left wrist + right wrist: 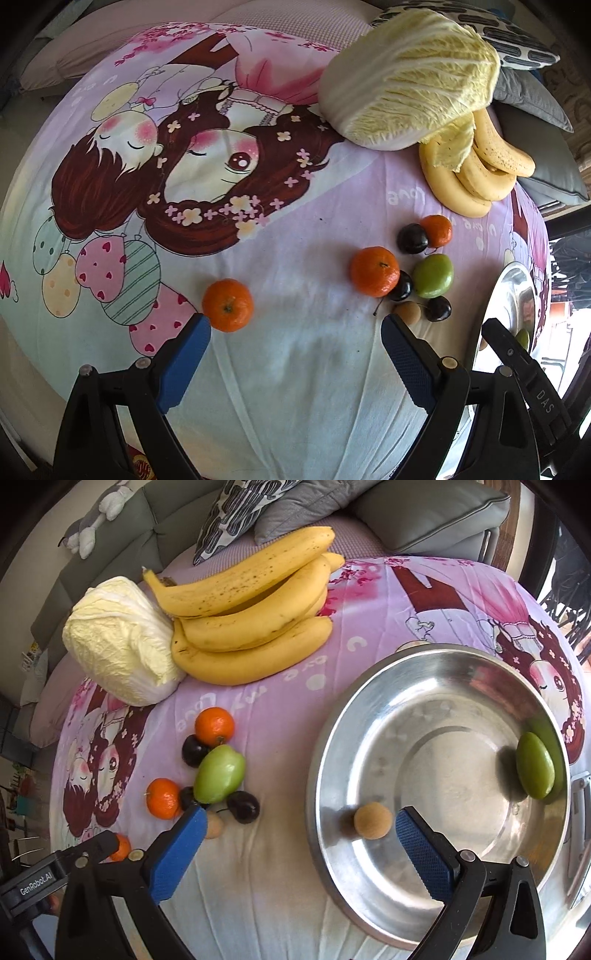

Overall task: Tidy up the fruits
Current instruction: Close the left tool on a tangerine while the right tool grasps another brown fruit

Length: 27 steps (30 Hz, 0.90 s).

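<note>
A steel bowl point(332, 760) holds a green fruit point(534, 766) and a small tan fruit point(373, 820). My right gripper point(295, 834) is open and empty above the bowl's near left rim. A loose pile lies left of the bowl: tangerines point(214, 726) point(163, 798), a green fruit point(219, 773), dark plums point(243, 806) and a tan fruit point(214, 825). My left gripper point(295, 328) is open and empty; a lone tangerine point(228, 305) sits by its left fingertip. The pile point(432, 275) and the bowl's rim point(495, 295) show to its right.
A bunch of bananas point(255, 627) and a napa cabbage point(118, 642) lie at the back of the cartoon-print cloth point(295, 369). Sofa cushions point(424, 513) stand behind the table. The right gripper's black body point(517, 365) shows in the left wrist view.
</note>
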{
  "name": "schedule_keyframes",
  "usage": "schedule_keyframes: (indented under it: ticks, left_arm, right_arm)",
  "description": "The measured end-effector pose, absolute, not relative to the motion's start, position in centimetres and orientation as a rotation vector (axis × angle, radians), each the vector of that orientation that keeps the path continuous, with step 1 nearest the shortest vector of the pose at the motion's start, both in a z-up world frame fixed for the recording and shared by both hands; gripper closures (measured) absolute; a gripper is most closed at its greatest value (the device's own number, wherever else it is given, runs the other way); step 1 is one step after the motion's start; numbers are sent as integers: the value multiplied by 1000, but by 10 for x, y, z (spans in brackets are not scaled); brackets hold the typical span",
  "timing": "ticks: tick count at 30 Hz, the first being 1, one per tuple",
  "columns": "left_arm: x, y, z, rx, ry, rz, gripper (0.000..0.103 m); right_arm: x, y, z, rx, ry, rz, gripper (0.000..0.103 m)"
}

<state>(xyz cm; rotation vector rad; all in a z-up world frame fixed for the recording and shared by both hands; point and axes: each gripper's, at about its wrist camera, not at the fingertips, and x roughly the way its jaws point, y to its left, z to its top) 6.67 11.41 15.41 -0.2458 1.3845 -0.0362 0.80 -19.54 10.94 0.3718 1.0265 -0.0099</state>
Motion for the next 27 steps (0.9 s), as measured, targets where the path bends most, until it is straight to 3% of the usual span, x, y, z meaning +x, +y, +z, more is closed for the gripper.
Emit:
schedule_keyframes:
  ticks: [14, 18, 20, 23, 27]
  left_arm:
    - [68, 157, 139, -299, 1373, 32, 9]
    - [69, 155, 130, -302, 1380, 26, 11]
    - [69, 155, 127, -308, 1377, 26, 21]
    - [69, 155, 119, -301, 1389, 50, 21]
    - [69, 154, 113, -280, 1389, 68, 27]
  right_arm:
    - [17, -123, 115, 304, 1047, 68, 2]
    - [21, -113, 106, 283, 1069, 68, 14]
    - [24, -111, 102, 283, 1081, 67, 18]
    - [27, -108, 95, 282, 1099, 71, 26]
    - [31, -102, 86, 267, 1123, 77, 43]
